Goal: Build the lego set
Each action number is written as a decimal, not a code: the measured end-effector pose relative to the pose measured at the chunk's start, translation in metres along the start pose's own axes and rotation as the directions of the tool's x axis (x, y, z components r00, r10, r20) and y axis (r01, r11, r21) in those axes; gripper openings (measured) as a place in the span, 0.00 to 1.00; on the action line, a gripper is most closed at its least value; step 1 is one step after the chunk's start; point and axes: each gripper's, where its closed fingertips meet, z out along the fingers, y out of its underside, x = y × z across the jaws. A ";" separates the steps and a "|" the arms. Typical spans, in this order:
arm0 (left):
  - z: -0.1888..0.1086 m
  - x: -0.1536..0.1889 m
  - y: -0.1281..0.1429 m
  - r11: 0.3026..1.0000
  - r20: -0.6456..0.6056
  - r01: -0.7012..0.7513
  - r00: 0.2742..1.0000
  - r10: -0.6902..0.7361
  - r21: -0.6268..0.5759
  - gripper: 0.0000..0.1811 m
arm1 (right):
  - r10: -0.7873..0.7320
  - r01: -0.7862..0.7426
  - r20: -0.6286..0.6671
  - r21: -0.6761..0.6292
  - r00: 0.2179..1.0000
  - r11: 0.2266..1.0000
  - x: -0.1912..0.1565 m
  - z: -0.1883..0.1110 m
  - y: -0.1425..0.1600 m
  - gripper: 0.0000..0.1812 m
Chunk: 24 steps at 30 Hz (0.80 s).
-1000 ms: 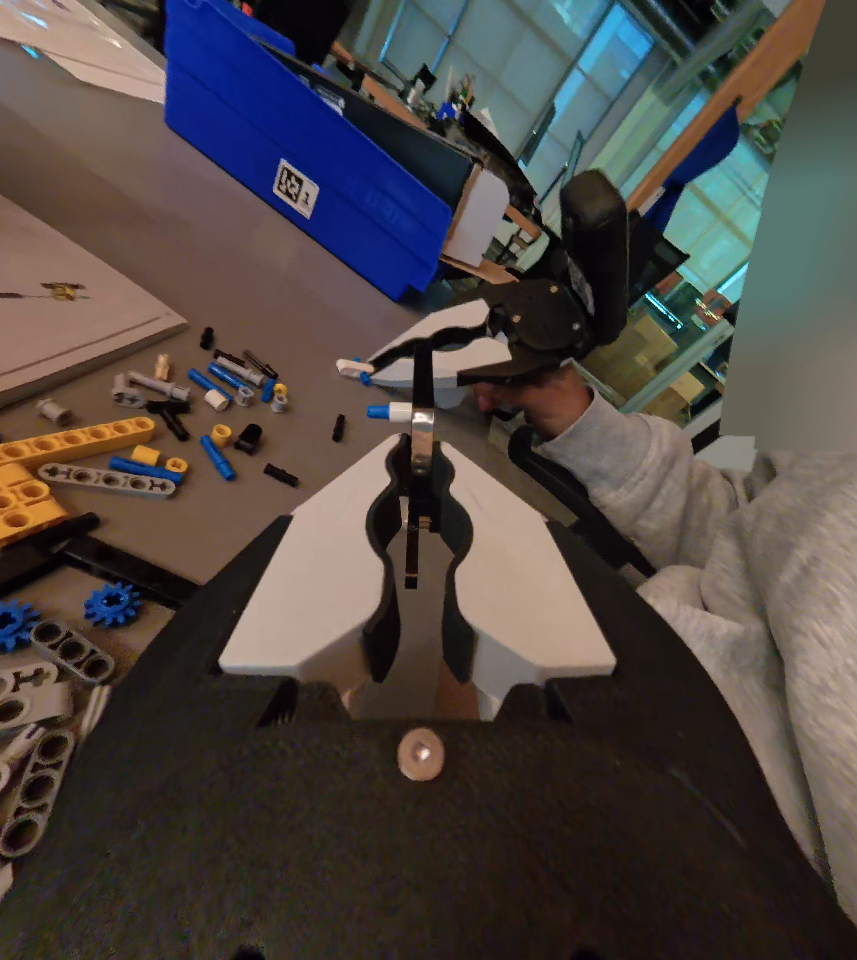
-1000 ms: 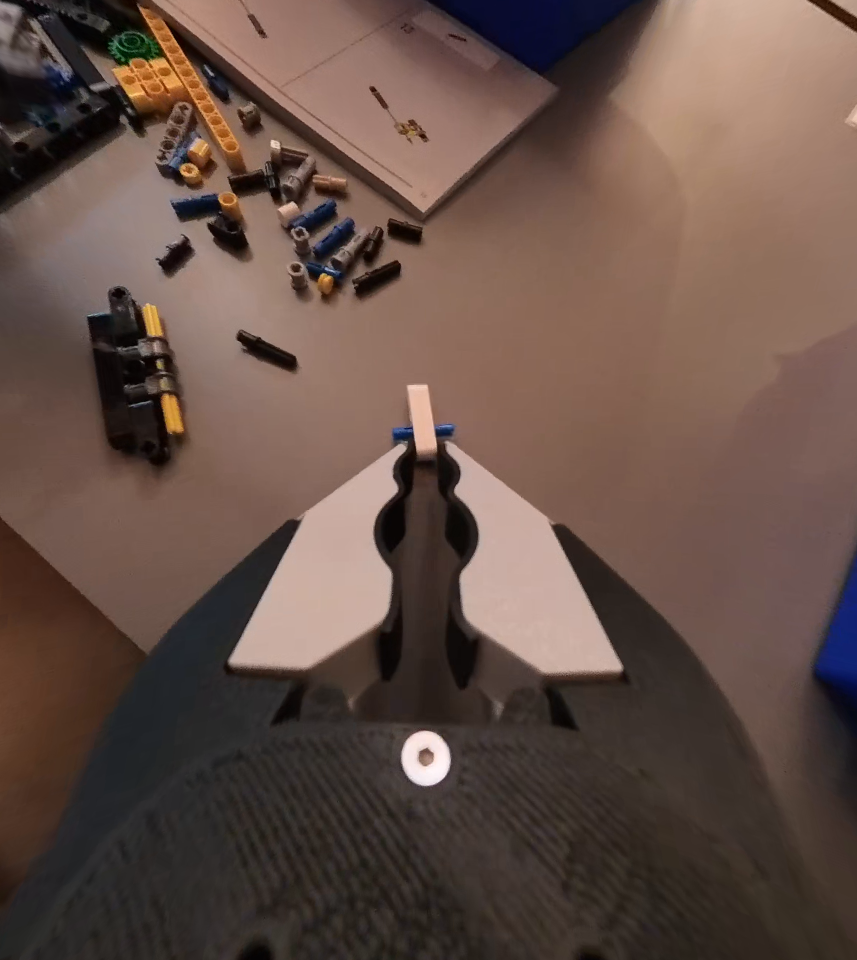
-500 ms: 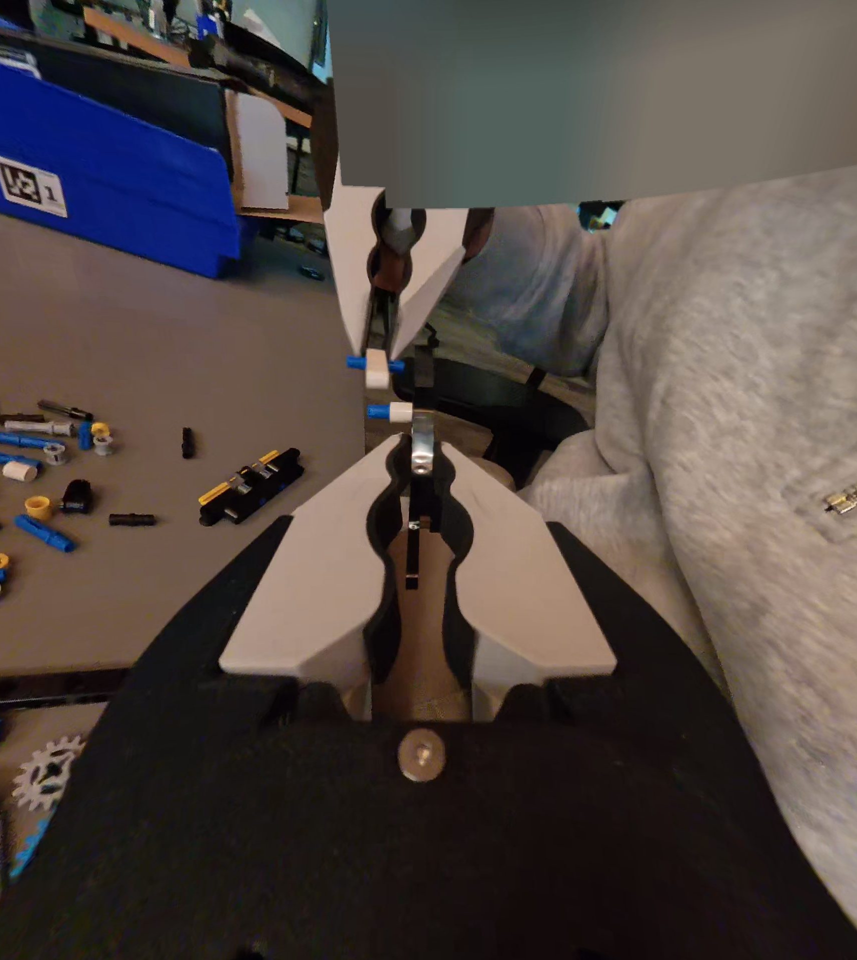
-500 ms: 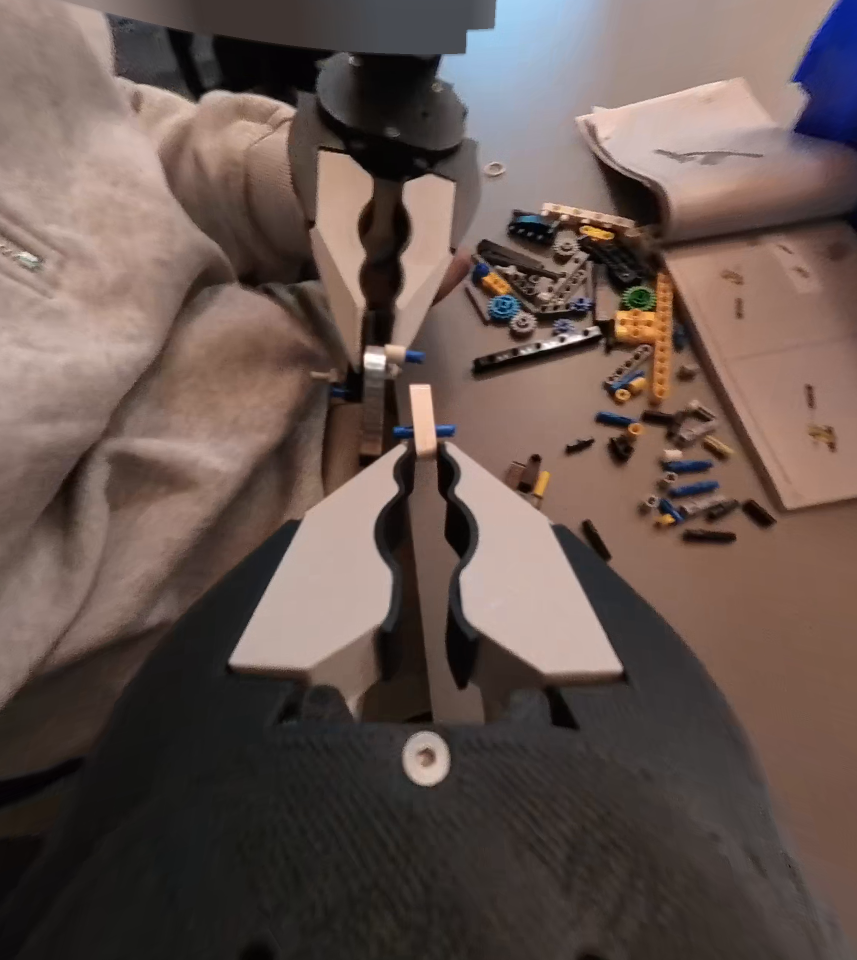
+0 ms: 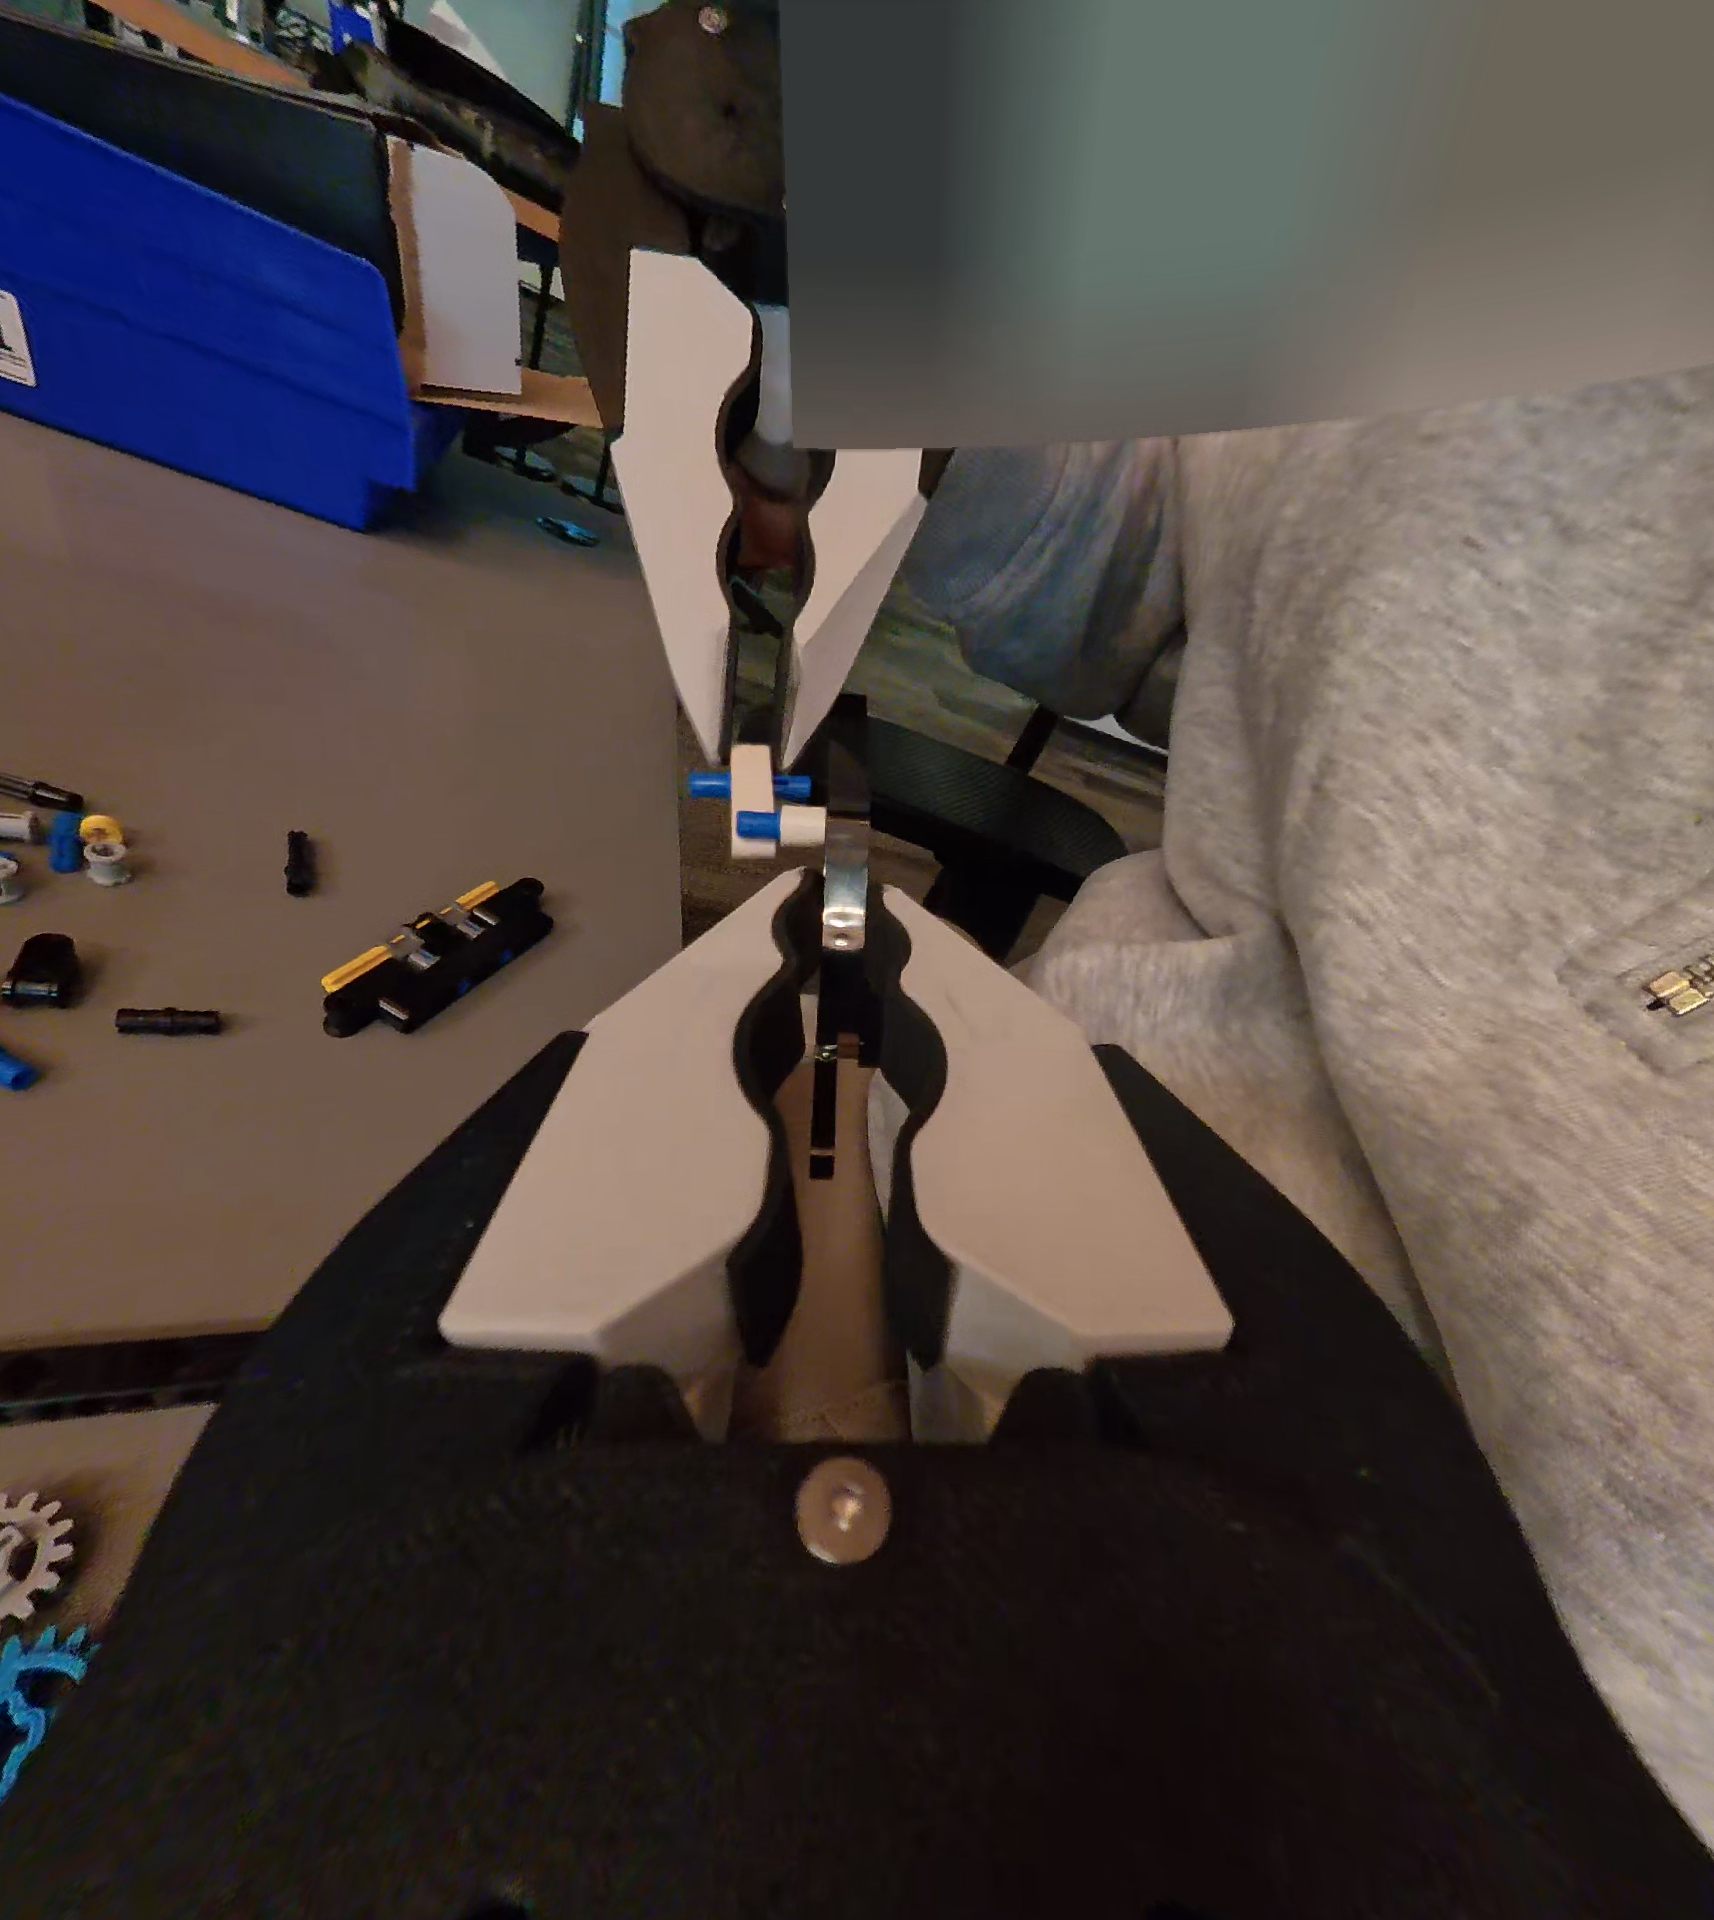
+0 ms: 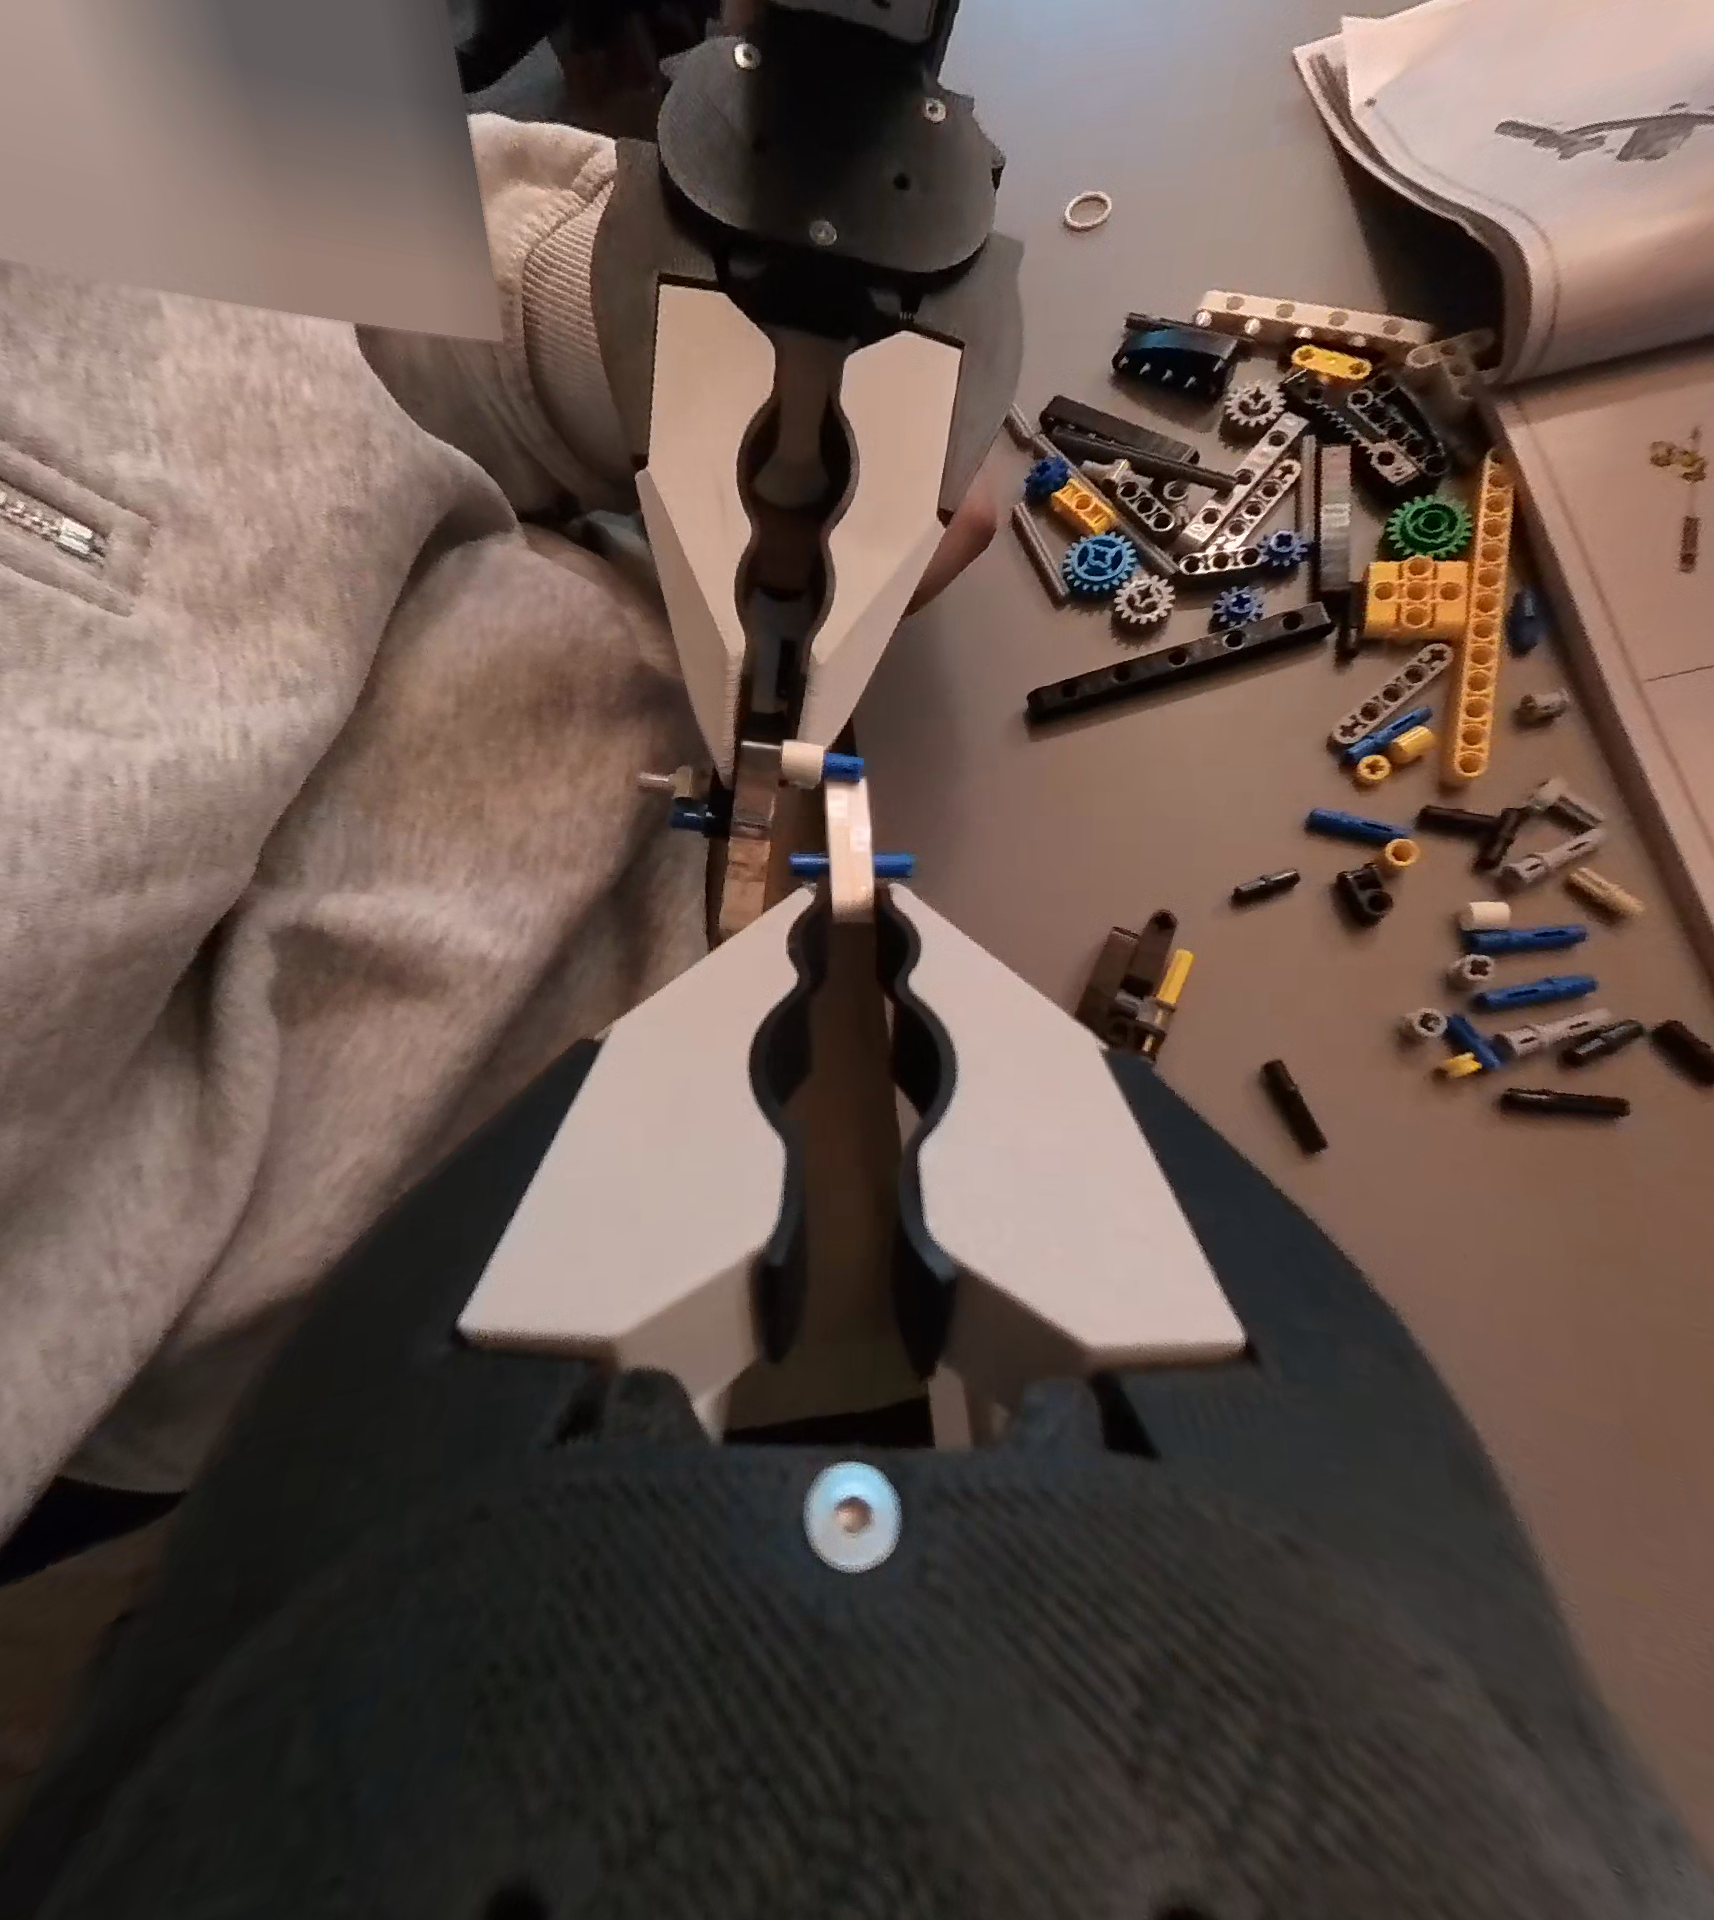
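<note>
Right wrist view shows my right gripper [image 6: 848, 883] clamped on a white liftarm [image 6: 850, 847] with a blue pin [image 6: 853, 861] through it, its tip touching the blue pin end [image 6: 842, 767] of the black-and-grey subassembly [image 5: 845, 914] that my left gripper [image 5: 842, 883] is pinching shut. To mate them well I judge I must line the liftarm's free hole squarely on that pin (no twisting), then press straight. Beyond the subassembly sits a blue bin [image 5: 157, 312]; I cannot see its contents. Loose parts [image 6: 1352, 540] lie right of the liftarm.
</note>
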 end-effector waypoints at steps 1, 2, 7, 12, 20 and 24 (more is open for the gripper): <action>0.000 0.000 0.000 1.000 0.001 0.001 1.000 -0.001 0.002 0.03 | 0.003 -0.003 0.004 0.001 1.000 1.000 0.000 -0.001 0.000 0.03; 0.000 -0.001 0.000 1.000 0.002 0.002 1.000 -0.002 0.002 0.03 | 0.004 -0.004 0.010 0.002 1.000 1.000 -0.001 -0.002 0.000 0.03; -0.001 0.000 -0.003 1.000 -0.007 0.013 1.000 -0.013 0.023 0.03 | 0.000 -0.002 0.042 0.033 0.999 0.999 -0.003 -0.008 -0.004 0.03; -0.001 0.002 -0.006 0.998 -0.034 0.036 0.999 -0.034 0.055 0.03 | 0.016 -0.024 0.089 0.094 0.996 0.995 -0.005 -0.010 -0.007 0.03; -0.002 0.004 -0.013 0.988 -0.081 0.103 0.992 -0.094 0.115 0.03 | 0.051 -0.078 0.172 0.157 0.984 0.984 -0.007 -0.014 -0.010 0.04; -0.003 0.007 -0.019 0.975 -0.128 0.158 0.982 -0.138 0.158 0.03 | 0.064 -0.109 0.223 0.195 0.973 0.975 -0.007 -0.017 -0.015 0.03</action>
